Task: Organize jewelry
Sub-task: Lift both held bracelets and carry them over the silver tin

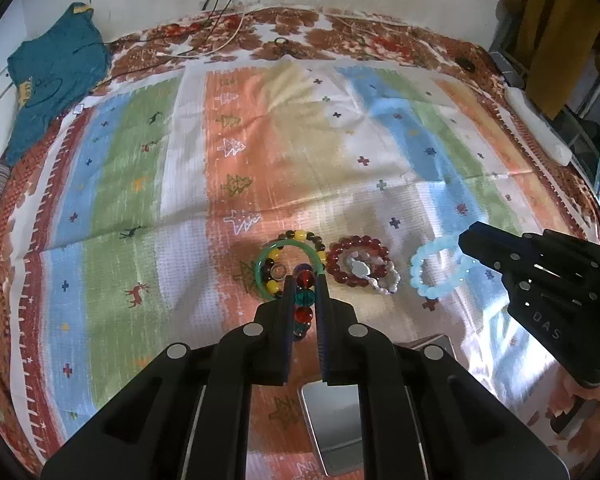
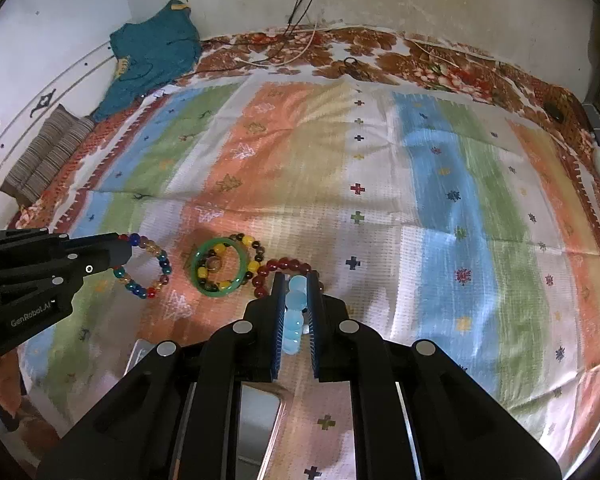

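A teal garment (image 1: 52,76) lies crumpled by the wall. On the striped cloth (image 1: 320,140), the left gripper (image 1: 304,284) is clamped on the multicoloured bead bracelet (image 2: 148,266). Just right sits the green bangle (image 2: 219,266) over a yellow-and-brown strand (image 1: 300,237), then the dark red bracelet (image 1: 358,260). The right gripper (image 2: 296,286) pinches the pale blue bracelet (image 1: 436,268).

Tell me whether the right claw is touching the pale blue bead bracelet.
Touching. The right wrist view shows the right claw with both fingers closed against the pale blue bead bracelet, its beads pinched between the blue pads.
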`<move>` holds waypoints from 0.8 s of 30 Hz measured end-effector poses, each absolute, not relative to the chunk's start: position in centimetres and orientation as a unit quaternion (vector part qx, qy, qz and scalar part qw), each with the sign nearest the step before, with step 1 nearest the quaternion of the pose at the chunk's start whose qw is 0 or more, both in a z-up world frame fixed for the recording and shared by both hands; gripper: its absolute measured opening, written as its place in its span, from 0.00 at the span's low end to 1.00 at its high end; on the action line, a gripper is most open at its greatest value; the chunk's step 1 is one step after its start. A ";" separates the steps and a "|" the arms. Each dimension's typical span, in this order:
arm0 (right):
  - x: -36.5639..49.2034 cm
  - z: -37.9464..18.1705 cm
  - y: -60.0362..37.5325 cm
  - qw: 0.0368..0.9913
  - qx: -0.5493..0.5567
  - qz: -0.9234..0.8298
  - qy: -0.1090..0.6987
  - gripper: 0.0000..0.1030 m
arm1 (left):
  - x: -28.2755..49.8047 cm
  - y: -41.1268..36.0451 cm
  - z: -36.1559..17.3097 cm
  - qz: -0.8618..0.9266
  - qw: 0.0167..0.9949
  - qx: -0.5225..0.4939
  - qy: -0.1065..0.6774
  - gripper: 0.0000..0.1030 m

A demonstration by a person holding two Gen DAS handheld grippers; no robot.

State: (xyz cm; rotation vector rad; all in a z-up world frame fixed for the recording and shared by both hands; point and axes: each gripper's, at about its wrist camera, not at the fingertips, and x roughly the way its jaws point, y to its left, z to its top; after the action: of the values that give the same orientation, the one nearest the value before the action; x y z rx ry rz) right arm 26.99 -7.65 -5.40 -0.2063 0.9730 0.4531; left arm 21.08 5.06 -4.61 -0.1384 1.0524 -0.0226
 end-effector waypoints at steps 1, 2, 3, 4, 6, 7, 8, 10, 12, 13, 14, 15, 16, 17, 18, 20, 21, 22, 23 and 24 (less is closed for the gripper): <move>26.9 -5.3 -7.7 0.854 -0.096 0.218 0.462 0.11 | 20.9 5.0 -4.5 -0.013 0.863 -0.066 0.501 0.09; 26.8 -5.2 -7.7 0.854 -0.095 0.220 0.462 0.11 | 20.7 5.0 -4.3 -0.016 0.864 -0.066 0.499 0.09; 26.6 -5.1 -7.7 0.854 -0.096 0.222 0.461 0.11 | 20.5 4.9 -4.1 -0.018 0.865 -0.064 0.497 0.09; 26.4 -5.0 -7.7 0.855 -0.097 0.222 0.459 0.11 | 20.3 4.8 -3.9 -0.019 0.866 -0.063 0.496 0.09; 26.0 -4.7 -7.7 0.855 -0.098 0.225 0.457 0.11 | 19.8 4.6 -3.5 -0.024 0.869 -0.061 0.491 0.09; 25.8 -4.5 -7.7 0.856 -0.098 0.226 0.455 0.11 | 19.6 4.5 -3.3 -0.027 0.870 -0.062 0.489 0.09; 25.5 -4.3 -7.7 0.856 -0.097 0.228 0.453 0.11 | 19.4 4.4 -3.1 -0.029 0.871 -0.062 0.487 0.09; 25.1 -4.0 -7.7 0.857 -0.098 0.232 0.450 0.11 | 18.9 4.2 -2.7 -0.034 0.873 -0.062 0.482 0.09; 24.5 -3.7 -7.5 0.857 -0.101 0.236 0.447 0.11 | 18.3 3.9 -2.3 -0.040 0.876 -0.061 0.477 0.09; 24.3 -3.7 -7.5 0.857 -0.102 0.237 0.446 0.11 | 18.1 3.7 -2.2 -0.043 0.876 -0.061 0.476 0.09; 24.0 -3.5 -7.4 0.857 -0.104 0.239 0.444 0.11 | 17.7 3.6 -2.0 -0.047 0.877 -0.061 0.474 0.09; 23.8 -3.5 -7.4 0.857 -0.106 0.241 0.443 0.11 | 17.4 3.5 -1.8 -0.050 0.878 -0.061 0.472 0.09; 23.5 -3.4 -7.3 0.857 -0.107 0.242 0.442 0.11 | 17.1 3.4 -1.7 -0.052 0.879 -0.062 0.470 0.09; 23.3 -3.4 -7.3 0.857 -0.109 0.243 0.441 0.11 | 16.7 3.2 -1.5 -0.055 0.880 -0.062 0.467 0.09; 22.9 -3.3 -7.2 0.857 -0.110 0.245 0.439 0.11 | 16.5 3.1 -1.4 -0.056 0.881 -0.062 0.466 0.09; 22.3 -3.1 -7.2 0.858 -0.111 0.247 0.437 0.11 | 15.8 2.8 -1.3 -0.060 0.882 -0.060 0.464 0.09; 22.0 -3.0 -7.2 0.858 -0.111 0.249 0.436 0.11 | 15.5 2.7 -1.2 -0.062 0.882 -0.058 0.463 0.09; 21.7 -2.9 -7.3 0.858 -0.111 0.250 0.435 0.11 | 15.1 2.5 -1.2 -0.063 0.883 -0.055 0.462 0.09; 21.3 -2.9 -7.2 0.857 -0.111 0.252 0.434 0.11 | 14.8 2.4 -1.2 -0.064 0.883 -0.054 0.462 0.09; 21.0 -2.8 -7.2 0.857 -0.112 0.254 0.434 0.11 | 14.6 2.3 -1.2 -0.065 0.883 -0.054 0.462 0.09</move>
State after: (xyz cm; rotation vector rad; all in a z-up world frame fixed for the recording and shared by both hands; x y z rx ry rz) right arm 21.01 -7.24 -2.83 -0.2350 0.9114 0.5326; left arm 14.63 2.31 -1.23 -0.1132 0.9610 -0.1358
